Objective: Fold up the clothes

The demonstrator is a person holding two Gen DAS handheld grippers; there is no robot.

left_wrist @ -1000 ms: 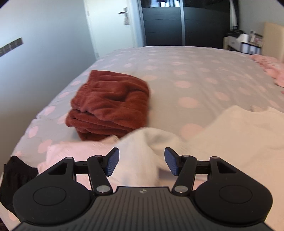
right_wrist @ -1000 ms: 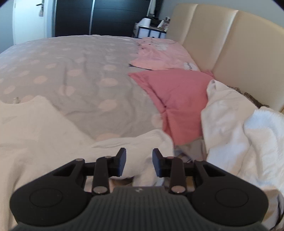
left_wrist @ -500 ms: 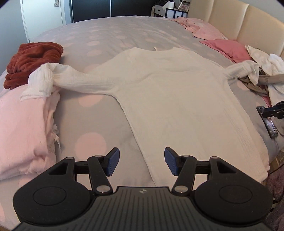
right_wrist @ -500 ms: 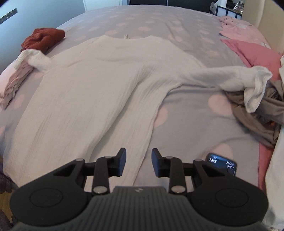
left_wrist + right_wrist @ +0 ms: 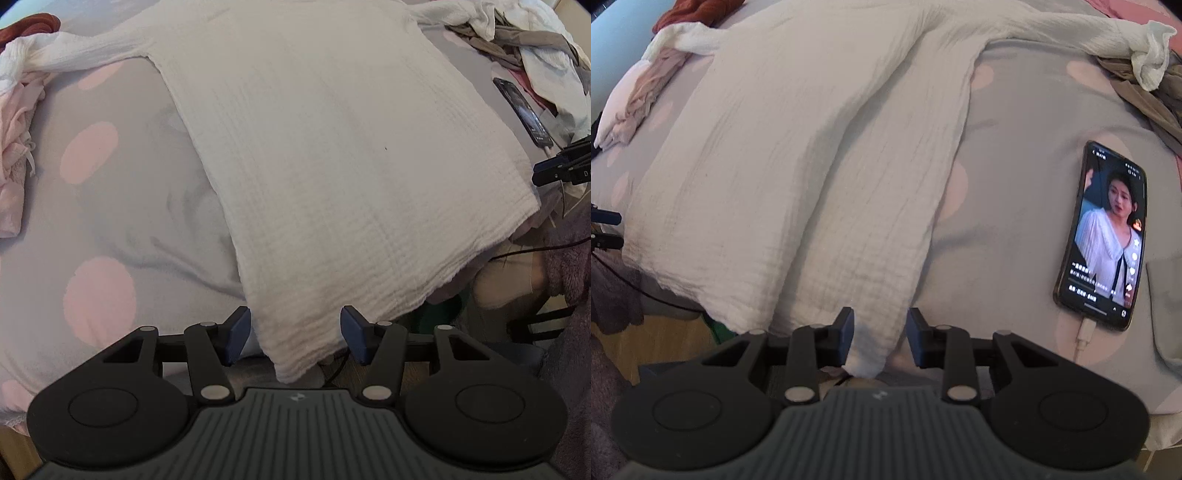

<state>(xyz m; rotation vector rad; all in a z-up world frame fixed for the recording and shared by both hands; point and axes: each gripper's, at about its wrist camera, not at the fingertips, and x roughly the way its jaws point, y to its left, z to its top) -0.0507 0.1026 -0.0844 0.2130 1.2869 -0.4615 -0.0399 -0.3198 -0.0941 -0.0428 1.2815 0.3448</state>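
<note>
Claws (image 5: 291,334) (image 5: 879,338) point steeply down — hem corners of shirt (image 5: 332,147) between.

A white top (image 5: 332,155) and phone (image 5: 1104,236) lie on the spotted bed (image 5: 122,206).

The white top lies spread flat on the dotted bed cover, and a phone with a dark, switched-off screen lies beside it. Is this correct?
Not quite: the phone screen is lit and playing a video, as the right wrist view shows. The white top does lie spread on the dotted bed cover, phone beside it.
</note>
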